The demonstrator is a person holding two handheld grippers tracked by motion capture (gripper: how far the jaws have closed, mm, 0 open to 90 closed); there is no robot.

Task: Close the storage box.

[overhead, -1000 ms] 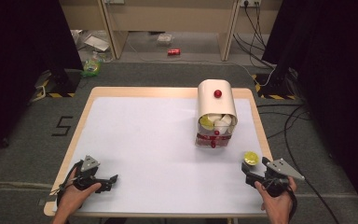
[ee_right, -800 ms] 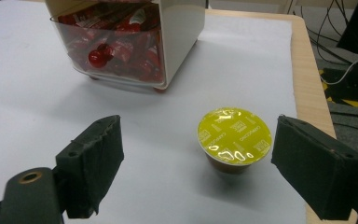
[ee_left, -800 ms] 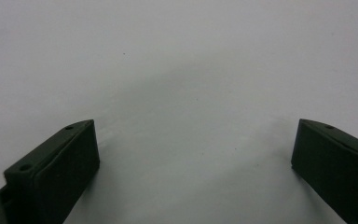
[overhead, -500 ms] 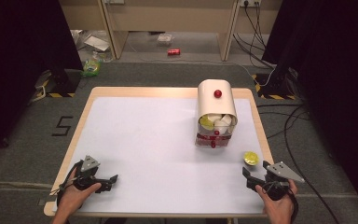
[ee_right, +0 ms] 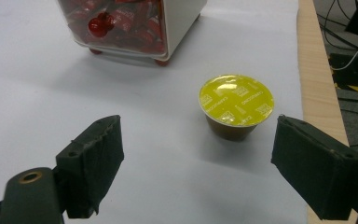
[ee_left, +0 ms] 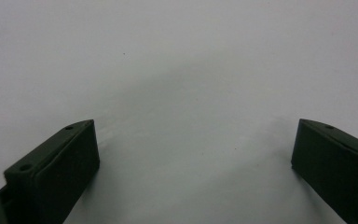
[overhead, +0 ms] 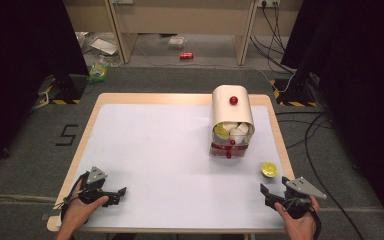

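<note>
High view: we see the right gripper [overhead: 269, 192] at the near right corner of the table [overhead: 145, 150], held in a hand [overhead: 297, 225] that comes in from the bottom edge. Its jaws stand wide apart and hold nothing. The left gripper [overhead: 120, 192] sits at the near left corner in the other hand [overhead: 77, 212], low over bare white table; in the left gripper view its jaws are likewise spread wide with only white surface between them.

Just beyond the right gripper, near the table's right edge, stands a yellow-lidded coffee capsule [overhead: 269, 169]. In the right gripper view we see the capsule [ee_right: 236, 106] upright, foil lid up, ahead of the jaw tips and toward the right jaw, touching neither. The wooden rim of the table runs just to its right.

Farther off, right of centre, stands a cream dispenser box [overhead: 231, 117] with a red knob on top. Its open front shows a yellow capsule and white ones above, with red ones in the clear drawer [ee_right: 121, 23] at its base.

Beyond the table, a red can [overhead: 186, 56] lies on the floor.
</note>
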